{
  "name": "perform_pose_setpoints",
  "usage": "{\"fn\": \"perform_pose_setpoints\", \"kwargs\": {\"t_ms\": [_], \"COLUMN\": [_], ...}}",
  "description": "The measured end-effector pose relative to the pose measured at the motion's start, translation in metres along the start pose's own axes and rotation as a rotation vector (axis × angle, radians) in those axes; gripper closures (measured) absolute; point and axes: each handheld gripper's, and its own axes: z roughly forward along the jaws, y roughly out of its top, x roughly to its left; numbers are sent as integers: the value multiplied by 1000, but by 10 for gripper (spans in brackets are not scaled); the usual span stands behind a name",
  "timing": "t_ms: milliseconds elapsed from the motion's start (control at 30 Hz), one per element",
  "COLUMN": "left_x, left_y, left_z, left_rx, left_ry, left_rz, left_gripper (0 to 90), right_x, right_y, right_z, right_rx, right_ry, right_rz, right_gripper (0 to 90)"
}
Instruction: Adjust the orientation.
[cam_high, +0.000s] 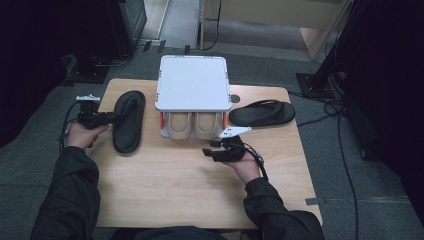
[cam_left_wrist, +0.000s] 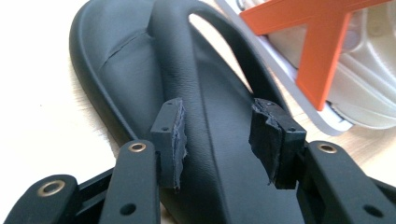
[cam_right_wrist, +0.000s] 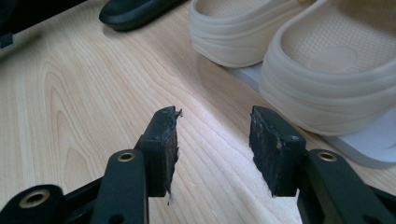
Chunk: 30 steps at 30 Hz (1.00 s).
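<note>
A black flip-flop (cam_high: 128, 120) lies on the left of the wooden table (cam_high: 165, 185), beside a white shoe rack (cam_high: 193, 82). My left gripper (cam_high: 113, 118) is at its left edge, open. In the left gripper view the flip-flop (cam_left_wrist: 140, 70) spreads under the jaws, and my left gripper (cam_left_wrist: 217, 140) straddles its strap, jaws apart. A second black flip-flop (cam_high: 262, 113) lies right of the rack. Two beige clogs (cam_high: 194, 125) sit on the rack's lower shelf. My right gripper (cam_high: 208, 148) is open, just in front of the clogs (cam_right_wrist: 299, 56); my right gripper (cam_right_wrist: 214, 147) holds nothing.
The rack's orange brace (cam_left_wrist: 322, 51) stands close to the right of the left flip-flop. The table's front half is bare wood. Cables (cam_high: 345, 150) trail over the grey floor to the right, and dark equipment stands at the back left.
</note>
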Motion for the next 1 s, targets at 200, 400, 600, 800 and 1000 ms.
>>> {"fn": "perform_pose_setpoints", "kwargs": {"t_ms": [200,400,600,800,1000], "left_x": [8,11,17,17,18], "left_y": [1,2,-1,-2,-2], "left_z": [6,16,19,22,21], "left_rx": [-12,24,17,33,32], "left_ry": [-7,-4,-22,-26,-32], "left_rz": [-24,-21,-51,-57,-69], "left_gripper": [550,553,613,638,646], "right_x": [0,0,0,0,0], "right_y": [-4,-7,-8,-8,-8], "right_z": [-5,-6,-7,-7,-7], "right_rx": [-9,-3,-3,-2,-11], "right_ry": [-16,-24,-30,-28,-19], "right_rz": [8,13,13,10,23], "right_gripper": [522,522,522,522,522]}}
